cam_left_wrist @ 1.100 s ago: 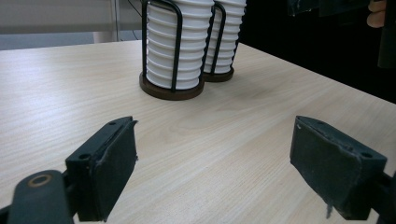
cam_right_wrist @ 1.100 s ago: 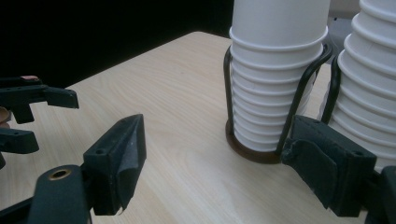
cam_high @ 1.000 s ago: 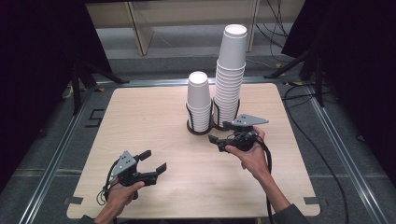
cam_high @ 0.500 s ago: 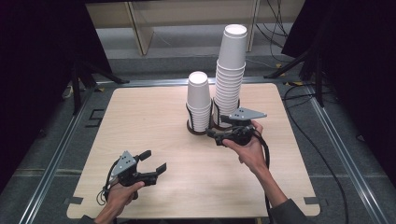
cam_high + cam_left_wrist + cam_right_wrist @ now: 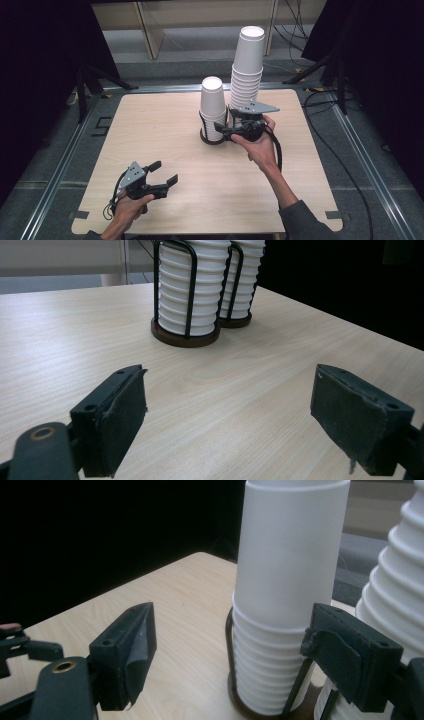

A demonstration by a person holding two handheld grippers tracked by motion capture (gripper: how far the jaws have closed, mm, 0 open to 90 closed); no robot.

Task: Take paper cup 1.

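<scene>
Right tool (image 5: 226,128): jaws wide apart, empty, just beside short cup stack (image 5: 213,107)
Left tool (image 5: 163,172): jaws apart, empty, near front-left of surface (image 5: 150,125)
Short cup stack: upright in wire holder, mid-surface, beside tall cup stack (image 5: 247,65)

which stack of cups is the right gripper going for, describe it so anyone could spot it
On the wooden table, toward its far middle, two stacks of white paper cups stand side by side in black wire holders. The right gripper, jaws open, is at the shorter stack, the left-hand one in the high view. It reaches roughly half the height of the tall stack beside it.
</scene>
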